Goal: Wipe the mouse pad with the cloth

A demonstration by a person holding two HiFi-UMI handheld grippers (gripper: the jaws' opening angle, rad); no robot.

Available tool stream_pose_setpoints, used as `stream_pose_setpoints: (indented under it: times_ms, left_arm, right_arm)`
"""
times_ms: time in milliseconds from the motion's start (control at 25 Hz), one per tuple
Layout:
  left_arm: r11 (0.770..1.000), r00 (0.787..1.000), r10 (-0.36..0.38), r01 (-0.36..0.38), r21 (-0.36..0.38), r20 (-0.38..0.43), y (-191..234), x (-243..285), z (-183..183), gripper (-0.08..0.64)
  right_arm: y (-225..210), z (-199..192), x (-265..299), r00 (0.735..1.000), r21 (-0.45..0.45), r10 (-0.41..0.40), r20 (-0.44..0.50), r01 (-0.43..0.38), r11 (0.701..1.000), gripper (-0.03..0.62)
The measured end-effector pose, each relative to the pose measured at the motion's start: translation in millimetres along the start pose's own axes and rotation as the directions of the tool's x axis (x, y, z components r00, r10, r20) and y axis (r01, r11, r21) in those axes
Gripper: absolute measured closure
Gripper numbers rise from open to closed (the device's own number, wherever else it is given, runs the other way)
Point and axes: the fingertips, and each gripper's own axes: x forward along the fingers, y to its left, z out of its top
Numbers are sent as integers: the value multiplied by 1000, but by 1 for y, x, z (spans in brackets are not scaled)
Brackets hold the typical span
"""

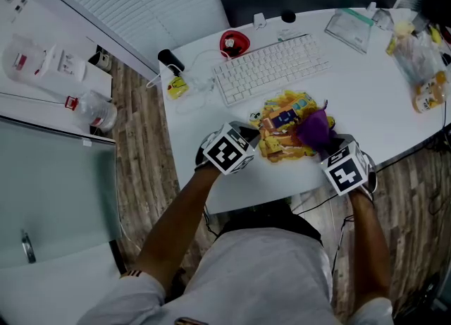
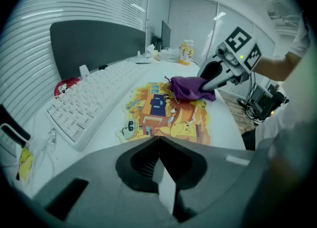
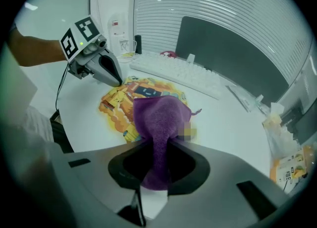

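Note:
A yellow-and-orange cartoon mouse pad (image 1: 282,135) (image 2: 166,113) (image 3: 119,101) lies flat on the white desk (image 1: 380,105), just in front of the keyboard. A purple cloth (image 1: 314,129) (image 2: 187,87) (image 3: 161,118) rests on the pad's right part. My right gripper (image 1: 325,144) (image 3: 156,144) is shut on the cloth, which trails back between its jaws. My left gripper (image 1: 255,135) (image 2: 157,137) is shut, and its tips rest at the pad's left edge with nothing seen between them. Each gripper shows in the other's view, the left gripper (image 3: 118,81) and the right gripper (image 2: 210,81).
A white keyboard (image 1: 271,66) lies behind the pad, with a red object (image 1: 234,43) and a yellow tag (image 1: 177,87) to its left. Snack bags (image 1: 423,63) and a clear case (image 1: 350,29) sit at the right. The desk's front edge is close below the grippers.

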Motion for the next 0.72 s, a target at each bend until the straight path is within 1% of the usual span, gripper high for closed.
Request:
stream_pose_setpoints:
  times_ms: [240,440,600,720]
  left_arm:
    - [1000,1000,0,0,-2,-5,1,1,0,544]
    - [1000,1000,8,-8,-1,-10,0,2,-1,543]
    - [1000,1000,11,-11,9,-17,1,4,-2,544]
    - [1000,1000,8,-7,11,-25,1,1,-1,543]
  right_arm:
    - [-41,-18,-2,998,37,-58,-36,59,998,522]
    - [-58,-27,-7,996,56,-77,-40,79,995,522]
    - [-61,-22,-16,998,104,-62,16,60,993,522]
    - [-58,-6,-28,994,145,-54,91,41,989,522]
